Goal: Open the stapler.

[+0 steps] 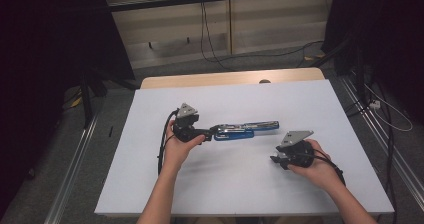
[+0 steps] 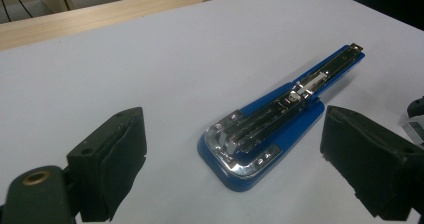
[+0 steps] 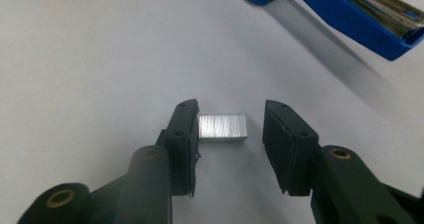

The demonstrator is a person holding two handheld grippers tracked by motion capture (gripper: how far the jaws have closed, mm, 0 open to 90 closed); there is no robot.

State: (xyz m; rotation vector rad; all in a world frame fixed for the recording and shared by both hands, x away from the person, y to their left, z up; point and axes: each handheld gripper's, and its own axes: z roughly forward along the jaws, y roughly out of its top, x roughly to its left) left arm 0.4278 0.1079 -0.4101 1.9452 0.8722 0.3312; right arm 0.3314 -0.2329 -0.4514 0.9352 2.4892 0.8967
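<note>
A: Step? Looks like loading staples — the blue stapler (image 1: 246, 130) lies opened flat mid-table on the white sheet (image 1: 150, 184), magazine rail exposed.

B: Yes. The left gripper (image 1: 214, 130) sits at the stapler's left end, jaws wide open; in the left gripper view the stapler (image 2: 280, 119) lies between the pads, neither pressing it.

A: And the right?

B: The right gripper (image 3: 230, 134) is down on the table, nearer and to the right of the stapler. Its jaws straddle a small staple strip (image 3: 223, 127) — one pad touches or nearly touches the strip's end, the other stands clear with a gap. Open, not gripping yet.

A: So the pick-up of the strip is in hand.

B: My read too. The next move calls for closing squarely on the strip's ends, lifting it level, then carrying it left and far to the rail — while the left gripper probably pins the stapler.
</note>
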